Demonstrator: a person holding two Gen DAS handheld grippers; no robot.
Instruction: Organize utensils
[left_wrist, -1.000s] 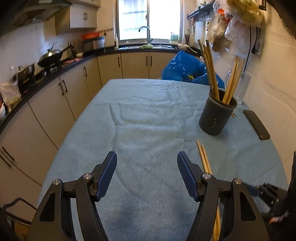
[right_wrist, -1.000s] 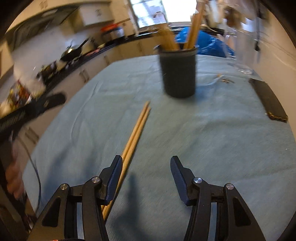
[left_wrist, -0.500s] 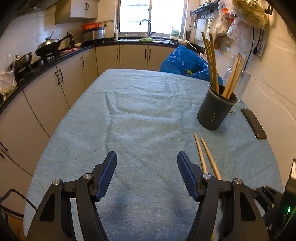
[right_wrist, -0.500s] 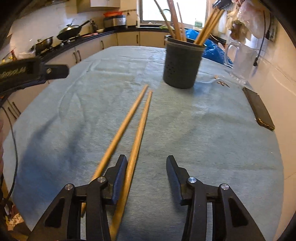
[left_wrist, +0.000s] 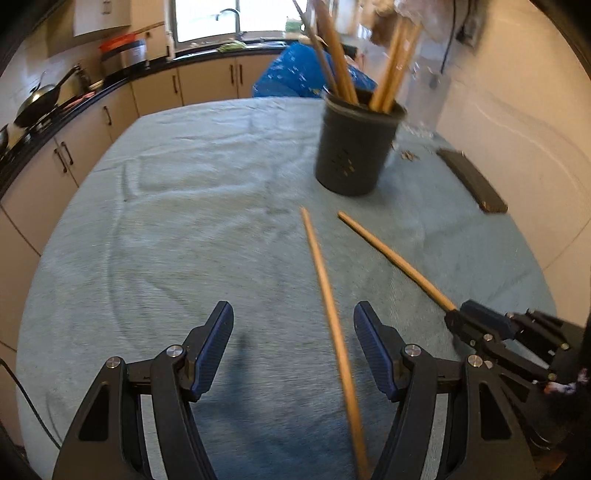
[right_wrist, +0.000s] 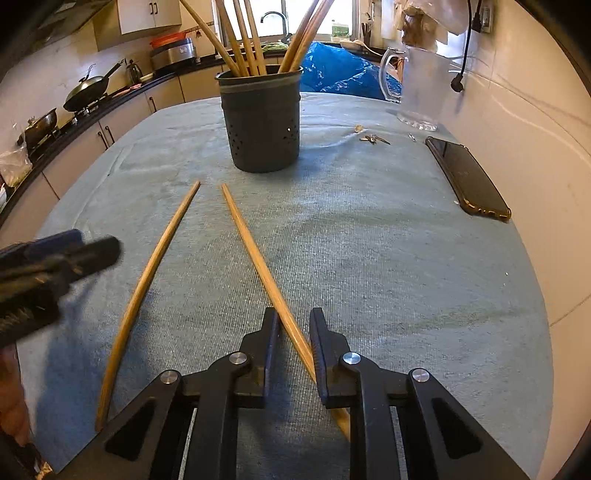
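While two loose chopsticks lie on the blue-grey cloth (right_wrist: 369, 258) covering the table, both grippers are over them. Right gripper (right_wrist: 293, 325): jaws have just been closing and now stand narrow, with the right-hand chopstick (right_wrist: 255, 254) running between the pads; it touches the right pad, but whether the left pad presses on it cannot be told. That chopstick points toward 11 o'clock in the right wrist view, its far tip just short of the utensil holder (right_wrist: 263, 122). Left gripper (left_wrist: 293, 347): jaws stand wide apart and grip nothing; the left-hand chopstick (left_wrist: 325, 291) passes between the pads nearer the right one, touching neither. In the right wrist view this same stick lies at 9 o'clock of the held one, and the two spread apart toward the near end.

Utensil holder: dark, perforated, upright, standing at 12 o'clock on the cloth, holding several long wooden chopsticks that lean outward. A black phone (right_wrist: 467, 177) lies flat at 2 o'clock near the wall edge. A clear glass jug (right_wrist: 417, 85) stands at 1 o'clock behind it, with a small bunch of keys (right_wrist: 373, 139) on the cloth between jug and holder. A blue plastic bag (right_wrist: 340, 74) sits beyond the far table edge. The left wrist view is motion-blurred
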